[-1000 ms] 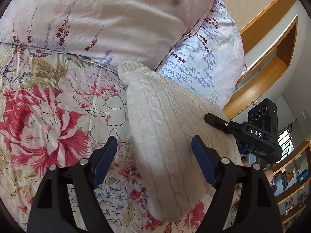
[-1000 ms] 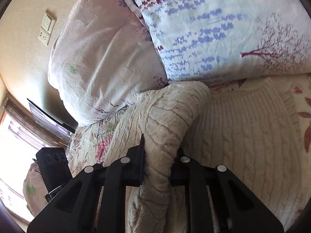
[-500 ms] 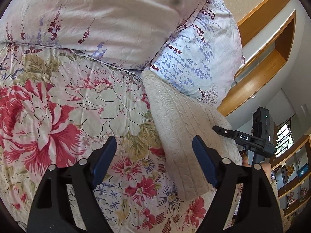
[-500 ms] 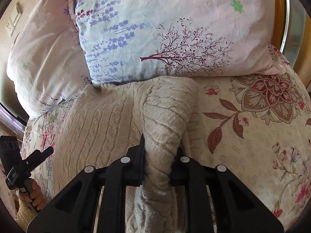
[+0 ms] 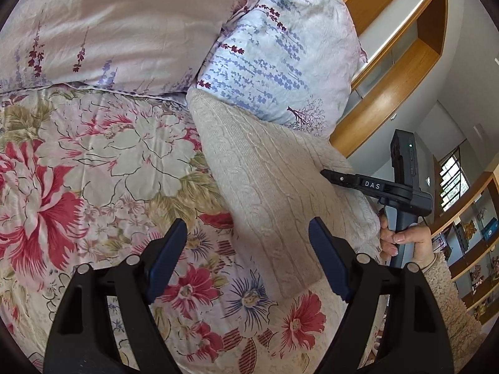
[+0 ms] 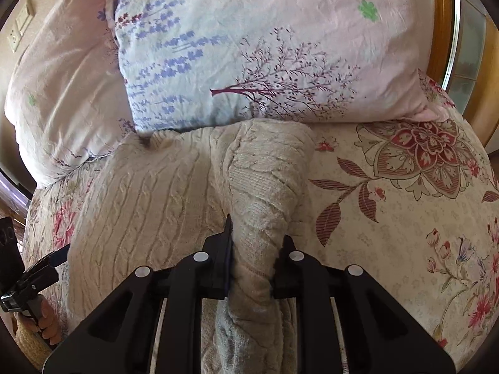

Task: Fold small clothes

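Observation:
A cream cable-knit sweater (image 5: 265, 193) lies on the floral bedspread (image 5: 93, 171), its top against the pillows. My left gripper (image 5: 248, 258) is open and empty, hovering over the sweater's near left edge. My right gripper (image 6: 255, 249) is shut on a bunched fold of the sweater (image 6: 265, 193) at its right side and holds it raised over the flat body (image 6: 149, 202). The right gripper also shows in the left wrist view (image 5: 336, 179), at the sweater's far edge. The left gripper shows at the left edge of the right wrist view (image 6: 40, 268).
Two pillows, a pale pink one (image 5: 124, 21) and a blue lavender-print one (image 5: 280, 62), stand along the head of the bed. A wooden headboard (image 5: 383, 99) is behind them. Shelves (image 5: 474, 249) stand at the right. Bare floral bedspread (image 6: 405, 218) lies right of the sweater.
My right gripper has carried the gripped fold across the sweater to its right side. My left gripper has drawn back and left, so the sweater lies further right in its view.

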Tool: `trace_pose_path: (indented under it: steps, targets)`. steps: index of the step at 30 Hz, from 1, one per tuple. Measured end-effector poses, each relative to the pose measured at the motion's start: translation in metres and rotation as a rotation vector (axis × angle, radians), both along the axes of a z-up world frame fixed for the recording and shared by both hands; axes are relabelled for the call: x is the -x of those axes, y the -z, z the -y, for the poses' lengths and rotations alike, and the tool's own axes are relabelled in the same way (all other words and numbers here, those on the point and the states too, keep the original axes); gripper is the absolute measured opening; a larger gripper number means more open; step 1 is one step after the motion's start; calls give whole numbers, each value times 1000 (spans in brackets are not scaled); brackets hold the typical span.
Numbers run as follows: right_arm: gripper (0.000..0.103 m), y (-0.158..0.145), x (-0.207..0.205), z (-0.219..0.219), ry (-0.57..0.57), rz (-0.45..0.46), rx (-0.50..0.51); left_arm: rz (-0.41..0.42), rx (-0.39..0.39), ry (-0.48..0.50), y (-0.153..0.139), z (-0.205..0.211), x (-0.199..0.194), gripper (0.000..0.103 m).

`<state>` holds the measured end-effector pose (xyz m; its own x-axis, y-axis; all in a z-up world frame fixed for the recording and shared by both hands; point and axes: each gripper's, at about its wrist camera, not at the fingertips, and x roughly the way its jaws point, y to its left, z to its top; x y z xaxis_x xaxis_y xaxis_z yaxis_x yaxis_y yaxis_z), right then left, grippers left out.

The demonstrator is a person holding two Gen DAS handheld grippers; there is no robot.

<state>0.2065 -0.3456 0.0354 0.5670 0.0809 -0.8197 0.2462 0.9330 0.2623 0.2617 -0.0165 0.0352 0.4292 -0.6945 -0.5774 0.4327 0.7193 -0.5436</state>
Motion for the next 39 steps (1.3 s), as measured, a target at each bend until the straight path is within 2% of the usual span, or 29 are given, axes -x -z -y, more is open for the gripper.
trace_pose_path:
  steps: [2,4,8,9,11,13,16,20,22,23,25,26,32,35,37,39]
  targets:
    - [17,-2,2,3,18,17,-29,3,-6,7,0,1,2,80]
    - [17,-7,5,3,16,30,-14,10,-3,16,-1,2,3,80]
    - [19,-3,3,2,17,5,-8,7,-15,26,-1,7,5,80]
    - [20,-3,4,4,21,5,-25,4,-17,27,-1,8,6,80]
    - [33,-6,11,7,37,17,-75,-6,-16,28,-2,9,7,80]
    - [41,-10,25,13,47,37,-126,-25,-1,27,-2,9,6,80]
    - [41,-11,54,21,38,72,-227,-59,30,26,3,9,6,80]
    - [41,3,83,27,33,64,-316,-76,15,36,10,17,9,79]
    - [39,10,90,23,22,61,-321,-78,1,42,14,22,12,79]
    - [27,12,92,19,15,63,-317,-81,-3,44,16,25,14,79]
    - [16,15,92,16,16,62,-292,-86,-12,45,16,29,15,79]
    - [14,13,92,16,23,70,-277,-86,-17,44,16,31,16,79]
    - [11,-20,107,29,74,166,-195,-62,-37,60,10,37,23,79]
    - [11,-5,106,31,87,95,-146,-56,-41,70,9,40,25,78]
    - [11,14,104,31,99,44,-149,-60,-38,71,11,42,24,72]
    - [12,21,104,29,102,47,-149,-76,-40,66,14,45,22,65]
